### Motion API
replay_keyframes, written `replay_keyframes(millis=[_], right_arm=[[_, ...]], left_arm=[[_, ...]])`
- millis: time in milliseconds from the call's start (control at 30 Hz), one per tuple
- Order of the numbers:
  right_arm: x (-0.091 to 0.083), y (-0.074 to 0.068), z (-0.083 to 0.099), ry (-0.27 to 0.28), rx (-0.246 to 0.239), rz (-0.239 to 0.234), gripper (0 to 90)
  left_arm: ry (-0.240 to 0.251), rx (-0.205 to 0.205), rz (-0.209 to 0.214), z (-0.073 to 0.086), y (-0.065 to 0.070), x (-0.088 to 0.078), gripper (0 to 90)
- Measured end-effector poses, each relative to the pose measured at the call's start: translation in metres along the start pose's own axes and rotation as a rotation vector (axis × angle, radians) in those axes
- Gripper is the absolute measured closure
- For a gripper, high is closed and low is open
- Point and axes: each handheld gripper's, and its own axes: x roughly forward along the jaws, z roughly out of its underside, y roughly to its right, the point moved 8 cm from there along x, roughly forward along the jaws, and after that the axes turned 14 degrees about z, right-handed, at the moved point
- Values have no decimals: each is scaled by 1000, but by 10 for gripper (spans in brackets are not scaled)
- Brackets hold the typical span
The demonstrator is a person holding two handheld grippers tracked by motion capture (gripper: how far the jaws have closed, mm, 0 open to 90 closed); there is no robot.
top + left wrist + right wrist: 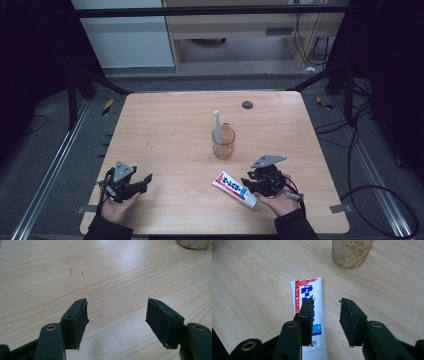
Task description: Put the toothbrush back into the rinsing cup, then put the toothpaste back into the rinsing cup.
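Right gripper (325, 311) is part open over the toothpaste tube (308, 293), gripping nothing; tube lies flat near the glass cup (223, 142). Left gripper (116, 315) waits, wide open, empty.

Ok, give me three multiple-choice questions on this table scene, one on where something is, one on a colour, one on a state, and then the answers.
1. Where does the toothpaste tube lie?
A. flat on the table, by the right gripper
B. inside the cup
C. by the left gripper

2. What colour is the cup?
A. blue
B. amber
C. black

3. How do the left gripper's jaws stand?
A. shut on the toothbrush
B. shut on nothing
C. open, with nothing between them

Answers: 1 A, the tube lies flat at the right gripper. 2 B, the glass is see-through amber with a toothbrush standing in it. 3 C, bare table shows between the jaws.
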Motion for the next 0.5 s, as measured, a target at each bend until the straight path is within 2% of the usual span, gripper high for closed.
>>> replay_keyframes(millis=[267,500], right_arm=[[2,-4,-9,-9,-27,-2,529],[10,-4,-11,-28,-43,18,468]], left_arm=[[-1,-4,-1,-1,-1,1,337],[-12,-6,-8,-1,-1,1,337]])
